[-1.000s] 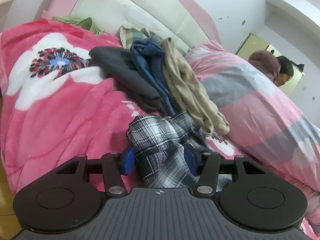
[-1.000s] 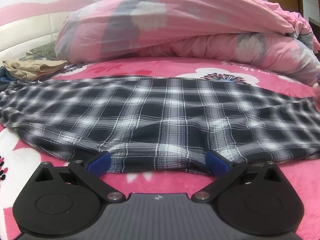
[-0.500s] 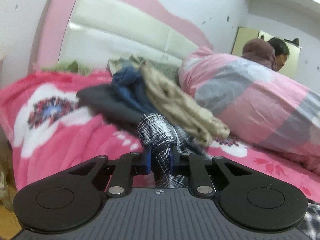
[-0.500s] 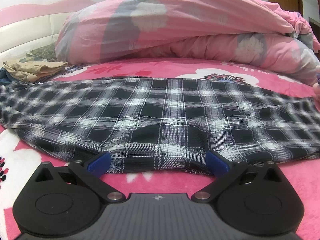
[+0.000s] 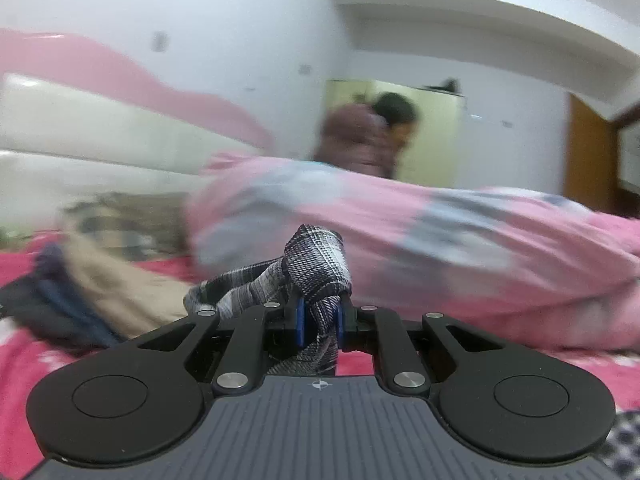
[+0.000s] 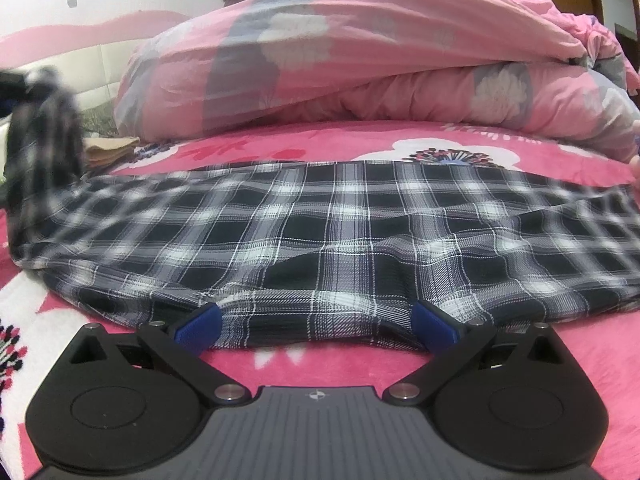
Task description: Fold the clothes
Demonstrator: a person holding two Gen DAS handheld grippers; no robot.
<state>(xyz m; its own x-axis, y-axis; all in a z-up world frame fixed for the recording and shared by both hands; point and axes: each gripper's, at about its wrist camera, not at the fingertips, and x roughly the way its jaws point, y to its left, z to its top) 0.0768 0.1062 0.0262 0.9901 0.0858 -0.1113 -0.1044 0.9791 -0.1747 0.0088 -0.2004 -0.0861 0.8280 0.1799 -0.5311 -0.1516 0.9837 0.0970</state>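
**Two grippers, one plaid garment on the bed**

Two grippers are at work on the same black-and-white plaid garment, which lies spread across the pink flowered blanket covering the bed. Most of the cloth is flat, running from one side of the right wrist view to the other, with a few soft ridges near its front hem.

The left gripper has its blue-padded fingers drawn nearly together, pinching a bunched end of the plaid cloth. That end stands up above the fingers in a rumpled knob and trails down between them. From the right wrist view the same raised end shows as a blurred dark column at the far left, lifted clear of the blanket while the rest stays down.

The right gripper sits low at the near hem with its fingers spread wide. The hem lies between them, the tips at or just under the edge of the cloth, and nothing is clamped.

Behind the garment a rolled pink and grey quilt is heaped along the bed. A small pile of other clothes, tan and dark blue, lies by the pink and cream headboard. A person stands beyond the quilt, blurred.
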